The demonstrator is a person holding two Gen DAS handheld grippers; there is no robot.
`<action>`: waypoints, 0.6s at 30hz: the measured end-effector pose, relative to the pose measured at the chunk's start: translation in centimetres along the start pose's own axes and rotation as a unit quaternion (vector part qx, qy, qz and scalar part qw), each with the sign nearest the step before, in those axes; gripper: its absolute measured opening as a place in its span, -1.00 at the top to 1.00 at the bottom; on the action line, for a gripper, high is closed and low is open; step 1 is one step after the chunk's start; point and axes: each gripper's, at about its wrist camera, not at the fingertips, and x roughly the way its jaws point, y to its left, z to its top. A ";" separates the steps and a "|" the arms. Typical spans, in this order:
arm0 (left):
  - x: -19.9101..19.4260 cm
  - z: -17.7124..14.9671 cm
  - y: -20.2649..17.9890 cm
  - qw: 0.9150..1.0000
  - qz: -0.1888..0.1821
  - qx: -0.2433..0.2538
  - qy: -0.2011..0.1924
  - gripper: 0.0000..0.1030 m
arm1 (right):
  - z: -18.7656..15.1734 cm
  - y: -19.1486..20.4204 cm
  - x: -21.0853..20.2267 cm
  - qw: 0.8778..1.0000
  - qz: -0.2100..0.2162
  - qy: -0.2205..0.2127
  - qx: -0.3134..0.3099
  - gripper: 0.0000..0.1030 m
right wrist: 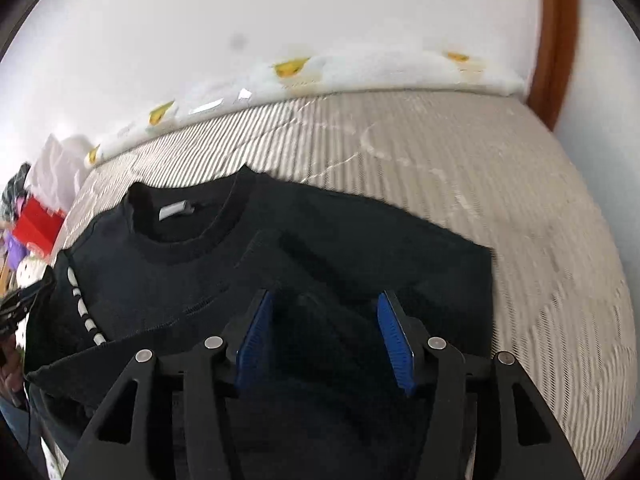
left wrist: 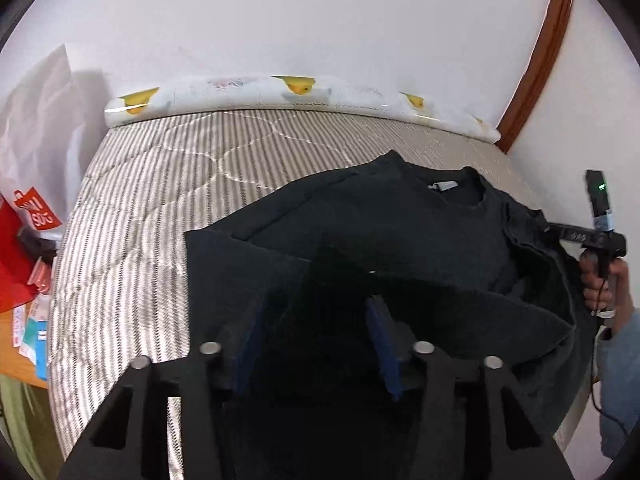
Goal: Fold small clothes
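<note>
A black sweater (left wrist: 400, 220) (right wrist: 320, 232) lies on a striped bed quilt (left wrist: 160, 200) (right wrist: 480, 160), its collar with a grey label (left wrist: 444, 186) (right wrist: 174, 211) toward the wall. Its sides are folded over the body. My left gripper (left wrist: 316, 304) hovers over the sweater's lower left part, blue pads (left wrist: 384, 344) apart, with dark cloth below them and no pad pressing on it. My right gripper (right wrist: 325, 300) stands open over a raised fold at the lower right. In the left wrist view a hand (left wrist: 600, 280) holds the right gripper's handle at the sweater's right edge.
A rolled white cover with yellow prints (left wrist: 280, 92) (right wrist: 360, 68) lines the wall at the head of the bed. A red bag (left wrist: 24, 248) and clutter sit off the bed's left side. A brown door frame (left wrist: 536, 60) stands at the right corner.
</note>
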 end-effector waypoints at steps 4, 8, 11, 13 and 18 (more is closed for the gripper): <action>-0.1 0.3 0.2 1.000 0.017 0.000 -0.008 0.87 | 0.1 1.3 1.1 0.999 0.000 0.011 -0.038 0.52; -1.0 0.9 0.8 0.999 0.035 -0.021 -0.036 0.89 | 0.3 1.0 -0.4 0.999 0.011 -0.027 -0.038 0.66; -1.8 1.6 1.6 0.994 0.073 -0.052 -0.062 0.89 | 0.7 -0.6 -2.8 0.997 -0.005 -0.078 -0.015 0.69; -1.7 2.0 1.9 0.992 0.081 -0.066 -0.071 0.98 | 1.0 -2.5 -4.2 0.994 -0.011 -0.107 0.021 0.69; 0.1 2.6 2.9 0.986 0.126 -0.089 -0.058 0.97 | 1.2 -5.1 -2.3 0.994 -0.029 -0.092 0.058 0.69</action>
